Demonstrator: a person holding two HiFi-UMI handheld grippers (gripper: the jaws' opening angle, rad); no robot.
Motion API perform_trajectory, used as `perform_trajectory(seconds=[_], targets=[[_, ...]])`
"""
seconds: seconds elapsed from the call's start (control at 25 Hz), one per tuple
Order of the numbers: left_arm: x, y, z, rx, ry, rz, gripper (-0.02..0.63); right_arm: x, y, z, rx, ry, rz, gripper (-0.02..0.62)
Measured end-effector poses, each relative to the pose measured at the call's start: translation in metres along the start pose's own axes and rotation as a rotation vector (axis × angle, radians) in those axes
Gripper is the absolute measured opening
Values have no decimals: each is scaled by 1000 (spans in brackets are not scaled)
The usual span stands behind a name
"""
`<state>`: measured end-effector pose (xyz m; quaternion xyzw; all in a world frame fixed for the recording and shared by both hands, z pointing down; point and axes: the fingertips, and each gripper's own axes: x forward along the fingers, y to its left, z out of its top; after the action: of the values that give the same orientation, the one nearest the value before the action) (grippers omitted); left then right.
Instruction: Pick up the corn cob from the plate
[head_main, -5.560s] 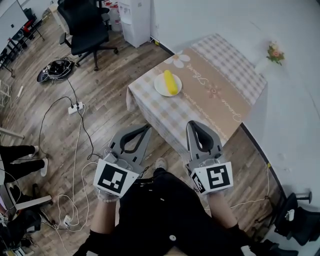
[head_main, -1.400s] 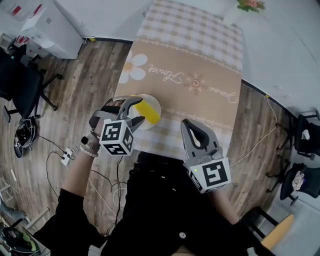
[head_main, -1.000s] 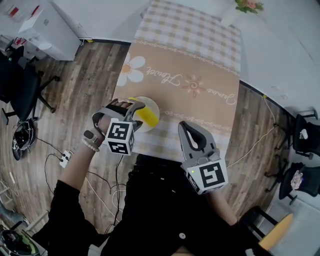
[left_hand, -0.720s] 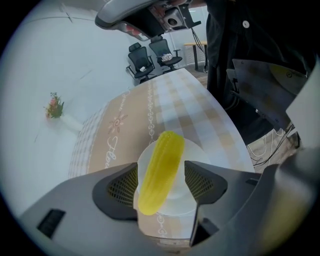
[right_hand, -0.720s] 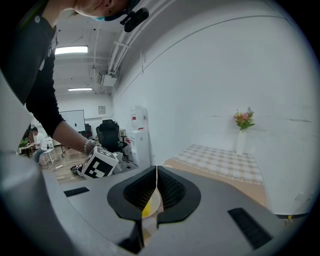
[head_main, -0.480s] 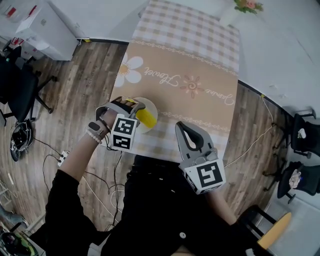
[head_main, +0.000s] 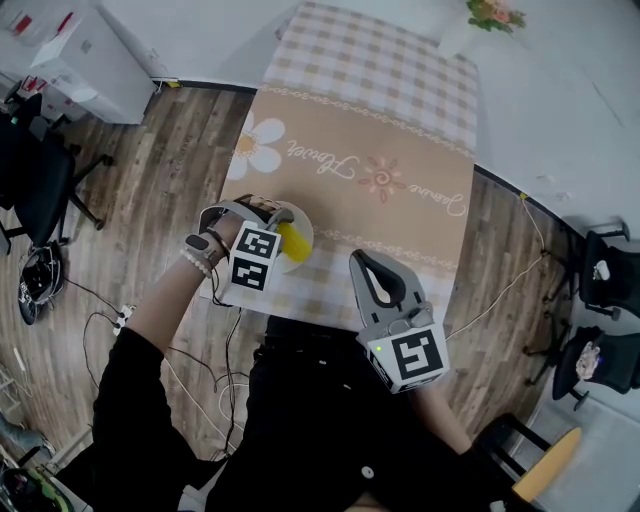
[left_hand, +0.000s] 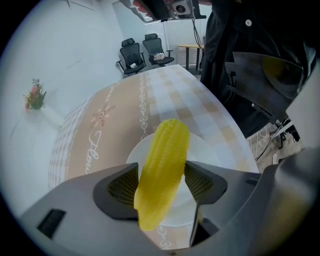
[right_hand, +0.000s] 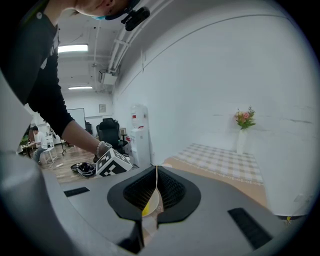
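The yellow corn cob (left_hand: 162, 175) lies lengthwise over the white plate (left_hand: 212, 155) near the table's front left corner. My left gripper (left_hand: 161, 184) is shut on the corn cob, with one dark pad pressed on each side of its near half. Whether the cob still touches the plate, I cannot tell. In the head view the left gripper (head_main: 278, 218) covers much of the plate (head_main: 303, 228), and one end of the corn cob (head_main: 293, 246) shows. My right gripper (head_main: 370, 272) hangs shut and holding nothing at the table's front edge; its pads meet in the right gripper view (right_hand: 156, 199).
A beige checked tablecloth (head_main: 370, 130) with a flower print covers the table. A vase of flowers (head_main: 487, 14) stands at its far right corner. Office chairs (head_main: 30, 170), a white cabinet (head_main: 80, 50) and floor cables (head_main: 125, 315) surround the table on the wooden floor.
The person walked up to the table. The left gripper came down over the plate and closed on the corn cob. The right gripper stayed shut by the table's front edge.
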<state>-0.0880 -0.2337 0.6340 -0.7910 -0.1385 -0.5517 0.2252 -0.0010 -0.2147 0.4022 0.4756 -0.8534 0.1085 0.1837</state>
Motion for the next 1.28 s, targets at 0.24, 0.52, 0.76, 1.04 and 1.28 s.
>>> perform_trajectory(seconds=[0.24, 0.52, 0.76, 1.04, 1.28], targets=[[2, -1, -1, -40, -12, -68, 285, 2, -2, 0, 5, -3, 13, 43], [4, -9, -2, -141, -51, -245, 265, 1, -5, -4, 20, 0, 6, 43], [3, -9, -4, -184, -88, -232, 259, -1, -11, -8, 29, 10, -10, 43], [-5, -2, -4, -330, -130, -170, 258, -2, -11, -12, 26, 9, 4, 43], [-9, 1, -4, -441, -163, -92, 257, -3, -9, -14, 18, 12, 14, 43]])
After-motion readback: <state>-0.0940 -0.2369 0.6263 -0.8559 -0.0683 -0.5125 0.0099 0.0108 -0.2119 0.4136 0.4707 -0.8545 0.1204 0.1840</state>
